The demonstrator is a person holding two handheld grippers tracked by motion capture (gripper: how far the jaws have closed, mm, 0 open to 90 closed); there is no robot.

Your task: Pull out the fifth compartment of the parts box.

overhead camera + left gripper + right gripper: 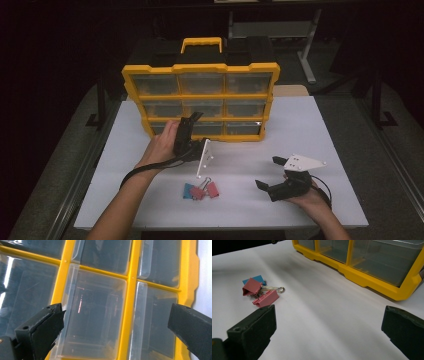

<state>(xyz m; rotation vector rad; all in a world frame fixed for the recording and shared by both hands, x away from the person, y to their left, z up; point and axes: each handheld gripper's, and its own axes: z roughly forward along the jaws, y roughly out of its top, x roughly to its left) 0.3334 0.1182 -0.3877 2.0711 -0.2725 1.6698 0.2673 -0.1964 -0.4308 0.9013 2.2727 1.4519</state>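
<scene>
I hold my left gripper (192,122) up against the front of the yellow drawer cabinet (200,67), jaws spread wide around one of its clear drawers (93,315) in the bottom row — nothing is gripped yet. I judge this to be the reach before pulling that drawer open; the next move calls for closing on the drawer's front lip and drawing it straight out. The binder clips (201,190), two pink and one blue, lie in a small heap on the white table (310,130) in front of the cabinet. My right gripper (270,174) waits to the cabinet's front right, wide apart and empty — near the clips.
</scene>
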